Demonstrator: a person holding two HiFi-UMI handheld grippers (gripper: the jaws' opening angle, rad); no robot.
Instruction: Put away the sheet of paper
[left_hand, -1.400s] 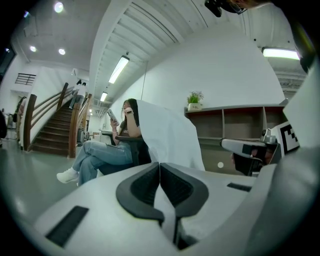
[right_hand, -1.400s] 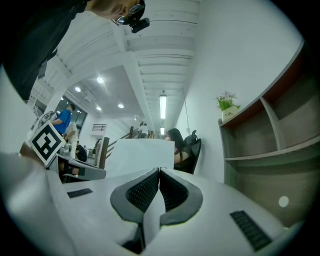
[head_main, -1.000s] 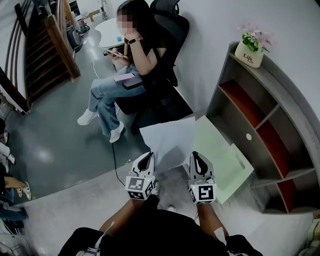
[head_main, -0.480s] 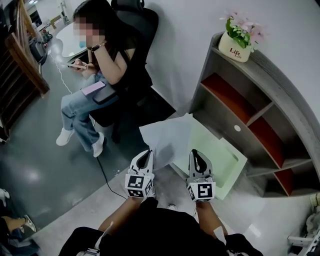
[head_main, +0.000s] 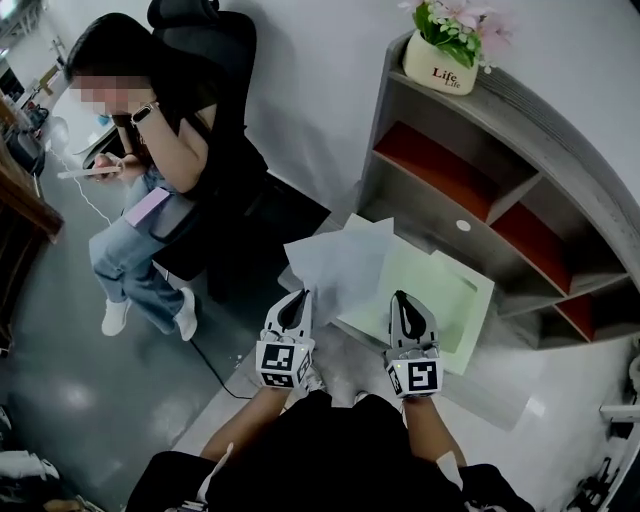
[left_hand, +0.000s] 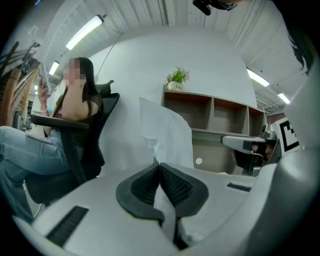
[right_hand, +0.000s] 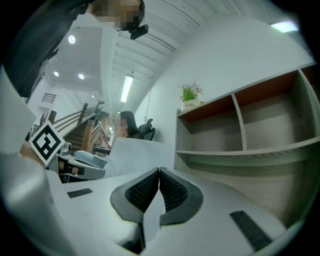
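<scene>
left claw (head_main: 298, 300) pinched shut on the near edge of the white sheet of paper (head_main: 335, 262), mid-frame, off the floor, slightly buckled. right claw (head_main: 403, 303) also closed, on a pale green sheet (head_main: 440, 300) partly under it. suggest keeping both edges level and taut while feeding toward the shelf unit (head_main: 530, 115) at right. unclear: whether green is a folder, which compartment.

Both forearms reach forward side by side, grippers level and apart, pointing away from the body. The left gripper (head_main: 301, 297) has its fingers (left_hand: 176, 186) pressed together on the paper (head_main: 335, 262) edge. The right gripper (head_main: 401, 298) is likewise closed on the folder (head_main: 445, 300) edge.
</scene>
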